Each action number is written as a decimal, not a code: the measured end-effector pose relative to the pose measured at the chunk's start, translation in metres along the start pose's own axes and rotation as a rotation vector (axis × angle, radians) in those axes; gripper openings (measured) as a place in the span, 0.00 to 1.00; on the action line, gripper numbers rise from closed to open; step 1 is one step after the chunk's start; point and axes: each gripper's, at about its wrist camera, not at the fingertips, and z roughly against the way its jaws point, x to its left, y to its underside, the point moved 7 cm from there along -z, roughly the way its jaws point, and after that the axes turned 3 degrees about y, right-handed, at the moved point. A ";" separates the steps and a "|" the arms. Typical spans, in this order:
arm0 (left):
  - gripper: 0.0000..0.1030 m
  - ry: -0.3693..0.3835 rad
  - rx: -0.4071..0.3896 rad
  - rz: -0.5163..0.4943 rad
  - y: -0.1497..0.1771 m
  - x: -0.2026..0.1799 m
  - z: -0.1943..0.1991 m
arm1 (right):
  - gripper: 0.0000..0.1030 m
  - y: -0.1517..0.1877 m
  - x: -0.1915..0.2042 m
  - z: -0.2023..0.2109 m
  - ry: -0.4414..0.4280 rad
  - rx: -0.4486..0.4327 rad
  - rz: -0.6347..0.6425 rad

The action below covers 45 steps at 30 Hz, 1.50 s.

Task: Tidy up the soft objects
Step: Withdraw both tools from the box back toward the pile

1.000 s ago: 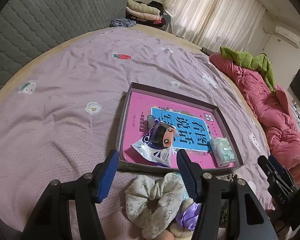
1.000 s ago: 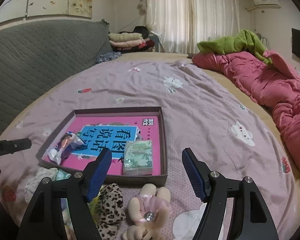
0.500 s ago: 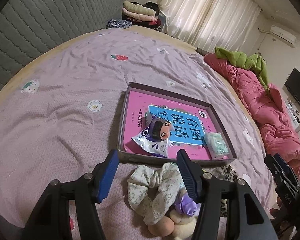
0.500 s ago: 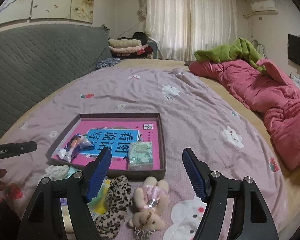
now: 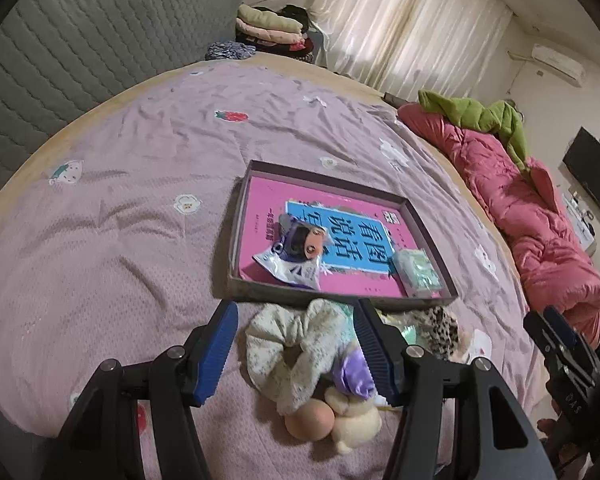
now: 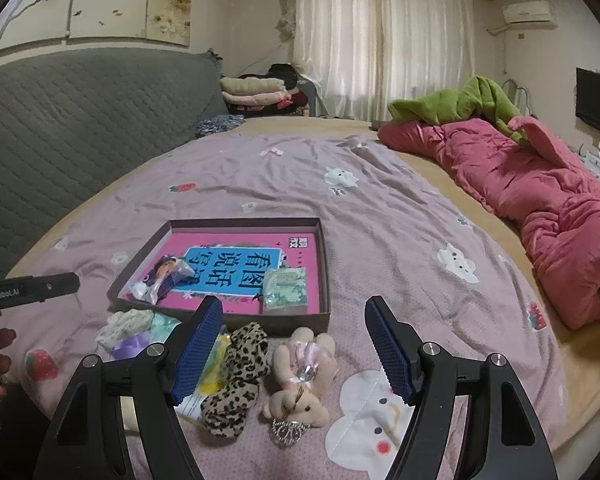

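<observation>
A shallow brown box (image 5: 236, 240) (image 6: 324, 264) with a pink and blue book lies on the purple bedspread. Inside it sit a doll packet (image 5: 296, 248) (image 6: 162, 276) and a green tissue pack (image 5: 418, 274) (image 6: 286, 290). In front of the box lies a heap of soft things: a floral scrunchie (image 5: 288, 344) (image 6: 126, 326), a purple bow (image 5: 354, 372), a cream plush (image 5: 356, 420), a leopard scrunchie (image 6: 240, 376) and a small bear in a pink dress (image 6: 300, 376). My left gripper (image 5: 294, 350) hangs open above the floral scrunchie. My right gripper (image 6: 294, 350) is open over the bear.
A rumpled pink quilt (image 6: 540, 208) with a green blanket (image 6: 460, 100) fills the bed's right side. A grey padded headboard (image 5: 80, 48) stands at left, folded clothes (image 6: 256, 94) at the far end. A white plush pad (image 6: 364, 420) lies near the bed's front edge.
Both grippers have drawn back and risen a little from the box, so more of the soft heap shows beneath them. Jaws stay as wide as before.
</observation>
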 end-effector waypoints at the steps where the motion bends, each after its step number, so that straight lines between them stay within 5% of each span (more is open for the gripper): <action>1: 0.58 -0.003 0.005 -0.011 0.003 -0.002 0.000 | 0.73 0.001 0.000 0.000 -0.001 0.003 -0.001; 29: 0.58 -0.015 0.132 -0.108 0.068 -0.007 0.007 | 0.73 0.048 0.003 -0.003 -0.031 0.125 -0.036; 45: 0.58 -0.011 0.205 -0.080 0.099 0.000 -0.010 | 0.73 0.062 0.012 -0.004 -0.051 0.168 -0.014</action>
